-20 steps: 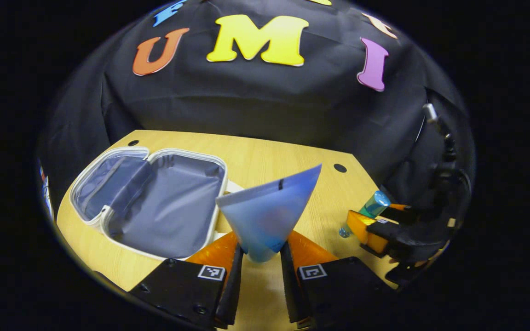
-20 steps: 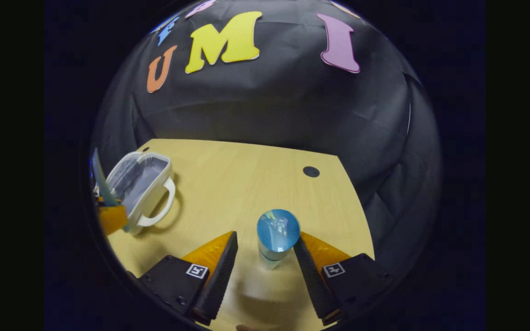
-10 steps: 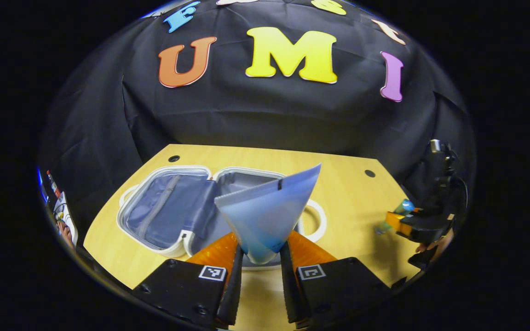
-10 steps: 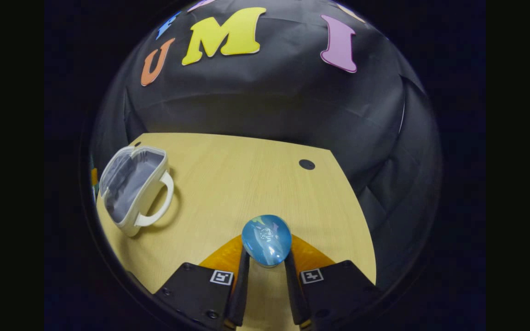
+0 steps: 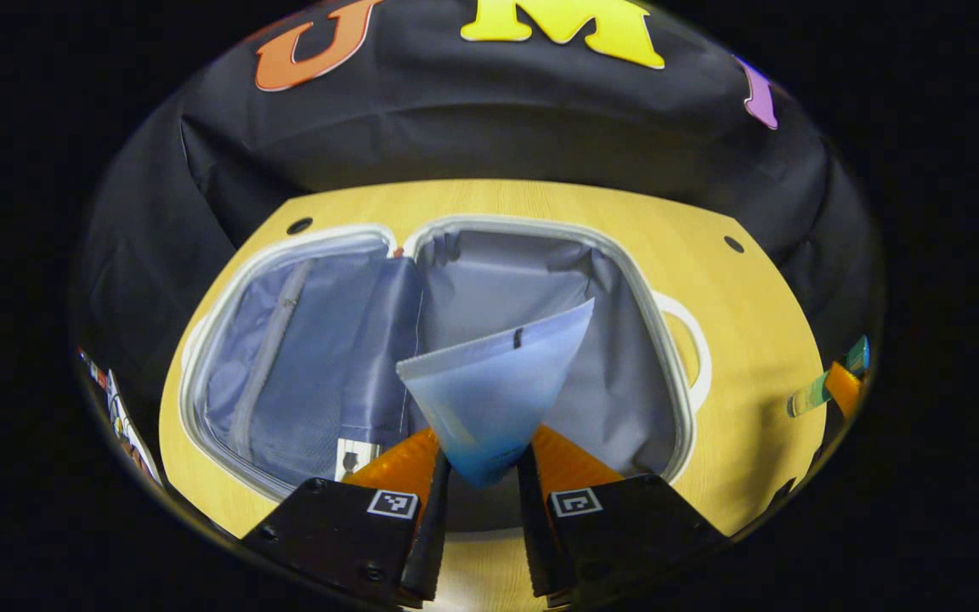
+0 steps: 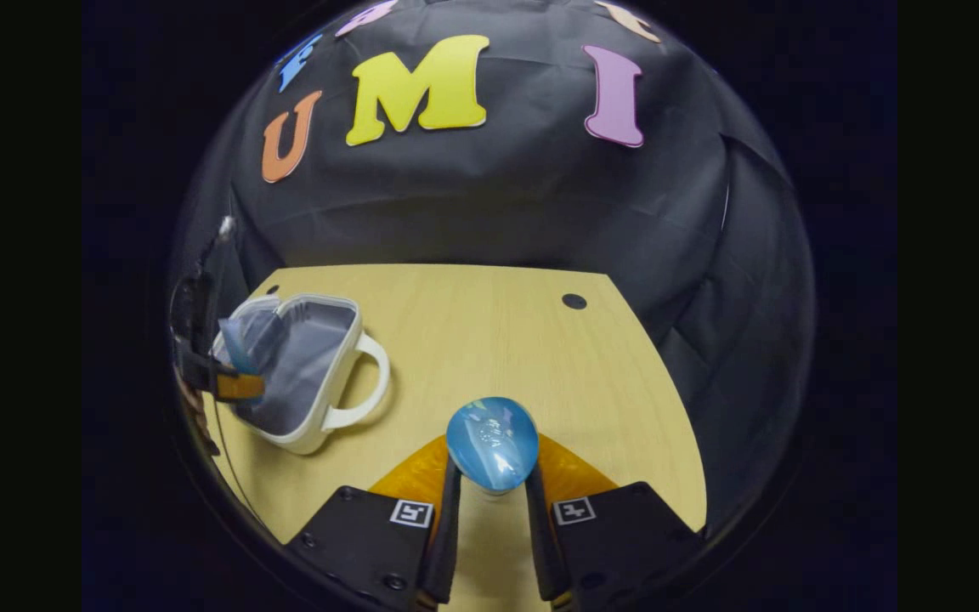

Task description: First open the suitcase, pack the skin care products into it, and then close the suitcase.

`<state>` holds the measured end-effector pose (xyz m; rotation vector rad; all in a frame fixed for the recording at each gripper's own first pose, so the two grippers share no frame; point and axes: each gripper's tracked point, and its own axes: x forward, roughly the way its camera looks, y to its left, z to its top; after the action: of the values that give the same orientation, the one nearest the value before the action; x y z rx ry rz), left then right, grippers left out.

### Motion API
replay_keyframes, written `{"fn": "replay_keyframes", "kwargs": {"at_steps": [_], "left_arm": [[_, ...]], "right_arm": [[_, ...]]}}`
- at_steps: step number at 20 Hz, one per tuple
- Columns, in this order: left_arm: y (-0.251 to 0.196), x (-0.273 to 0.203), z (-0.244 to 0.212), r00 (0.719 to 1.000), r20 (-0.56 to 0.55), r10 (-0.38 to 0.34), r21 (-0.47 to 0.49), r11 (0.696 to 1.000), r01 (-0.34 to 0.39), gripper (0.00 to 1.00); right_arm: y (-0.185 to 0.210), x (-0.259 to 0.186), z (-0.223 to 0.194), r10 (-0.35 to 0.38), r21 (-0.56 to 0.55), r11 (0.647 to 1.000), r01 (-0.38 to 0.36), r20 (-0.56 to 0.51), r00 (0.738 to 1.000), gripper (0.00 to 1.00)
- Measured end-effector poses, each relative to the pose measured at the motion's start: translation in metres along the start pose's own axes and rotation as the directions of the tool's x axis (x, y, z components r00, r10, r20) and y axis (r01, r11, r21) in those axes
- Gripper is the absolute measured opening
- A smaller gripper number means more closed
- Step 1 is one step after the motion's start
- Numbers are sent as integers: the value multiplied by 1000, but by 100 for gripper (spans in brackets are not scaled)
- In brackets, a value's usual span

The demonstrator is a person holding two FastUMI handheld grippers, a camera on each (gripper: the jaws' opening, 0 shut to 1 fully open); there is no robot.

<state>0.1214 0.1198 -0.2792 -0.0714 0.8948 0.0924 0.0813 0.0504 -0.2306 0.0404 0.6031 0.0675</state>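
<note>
The white suitcase (image 5: pixel 651 306) lies wide open on the wooden table, its grey lining showing in both halves. My left gripper (image 5: pixel 481 476) is shut on a pale blue tube (image 5: pixel 489 391), held over the suitcase's right half. In the right gripper view, my right gripper (image 6: pixel 489 489) is shut on a bottle with a round blue cap (image 6: pixel 491 442), above the table's near side. The suitcase (image 6: pixel 332 408) sits at the left there, with the left gripper (image 6: pixel 234 382) and the tube (image 6: pixel 233 353) over it. In the left gripper view the bottle (image 5: pixel 817 393) shows at the far right edge.
The wooden table (image 6: pixel 489 340) has a round hole (image 6: pixel 574 301) near its back right corner. The suitcase's white handle (image 5: pixel 693 340) points toward the right gripper. Black cloth walls close in the table's far side.
My left gripper carried the tube forward and down over the open suitcase. My right gripper closed on the blue-capped bottle and lifted it a little.
</note>
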Motion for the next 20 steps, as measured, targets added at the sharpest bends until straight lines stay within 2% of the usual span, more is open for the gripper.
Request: {"fn": "replay_keyframes", "kwargs": {"at_steps": [1,4,5,6,9,10,11,12,14,16,17,18,20], "left_arm": [[2,5,-8,999,-42,3,-4,1000,-3,42],[0,18,-27,987,-163,1,-13,1000,-3,43],[0,18,-27,984,-181,3,-17,1000,-6,47],[1,22,-23,984,-177,3,-18,1000,-7,43],[1,27,-22,981,-196,0,-37,999,-7,42],[0,29,-19,980,-197,-8,-44,999,-1,38],[0,31,-19,979,-202,-18,-52,999,8,42],[-3,33,-21,977,-211,-32,-61,998,20,43],[-4,33,-20,976,-212,-51,-69,997,37,43],[-21,31,-21,970,-200,-137,-94,988,121,45],[-25,27,-25,966,-201,-163,-96,985,146,39],[-26,20,-21,966,-187,-179,-92,982,164,56],[-20,3,-13,977,-129,-169,-81,984,160,80]], "right_arm": [[7,-3,3,6,-2,1000,-6,0,1000,31],[24,-8,15,11,-27,1000,-11,21,1000,34],[30,-10,18,14,-34,999,-13,23,1000,34],[35,-10,20,18,-37,999,-17,22,1000,34],[56,-7,31,39,-35,999,-38,19,999,34],[65,-5,36,48,-39,998,-47,20,999,34],[73,-3,41,57,-47,997,-56,21,998,31],[81,0,46,67,-53,996,-66,21,998,34],[100,5,59,97,-56,994,-96,24,995,32],[118,14,71,124,-60,991,-123,23,992,32],[127,17,77,137,-56,989,-135,19,990,32],[134,20,83,149,-51,988,-148,16,989,34],[148,28,90,162,-48,986,-161,10,987,34]]}}
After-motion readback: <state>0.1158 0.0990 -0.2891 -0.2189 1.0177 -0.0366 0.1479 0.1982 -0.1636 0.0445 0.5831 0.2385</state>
